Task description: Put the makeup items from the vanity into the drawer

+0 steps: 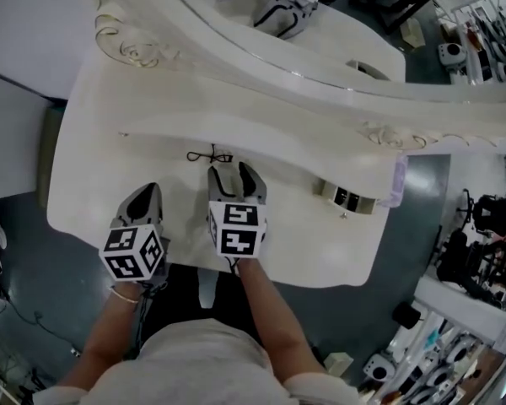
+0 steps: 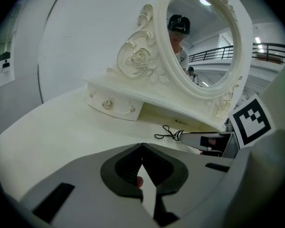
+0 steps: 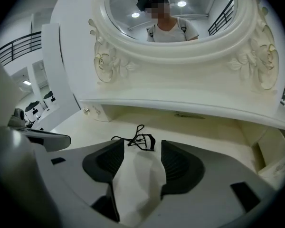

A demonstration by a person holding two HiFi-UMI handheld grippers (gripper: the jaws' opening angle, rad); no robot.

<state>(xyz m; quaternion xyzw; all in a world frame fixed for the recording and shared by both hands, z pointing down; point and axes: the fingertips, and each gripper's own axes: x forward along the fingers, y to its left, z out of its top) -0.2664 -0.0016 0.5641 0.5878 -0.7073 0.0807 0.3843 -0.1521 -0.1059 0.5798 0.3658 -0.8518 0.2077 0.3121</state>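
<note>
Black eyelash curler (image 1: 211,155) lies mid-vanity (image 1: 93,184), just before the back shelf's edge. Right gripper (image 1: 235,171) hovers just short of it, jaws spread wide; left gripper (image 1: 143,194) is pressed together near the front edge.

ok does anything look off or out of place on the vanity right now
Nothing looks spilled or damaged. The black eyelash curler lies loose on the vanity top, just ahead of the right gripper, whose jaws are open. The small drawer at the right stands pulled out.
</note>
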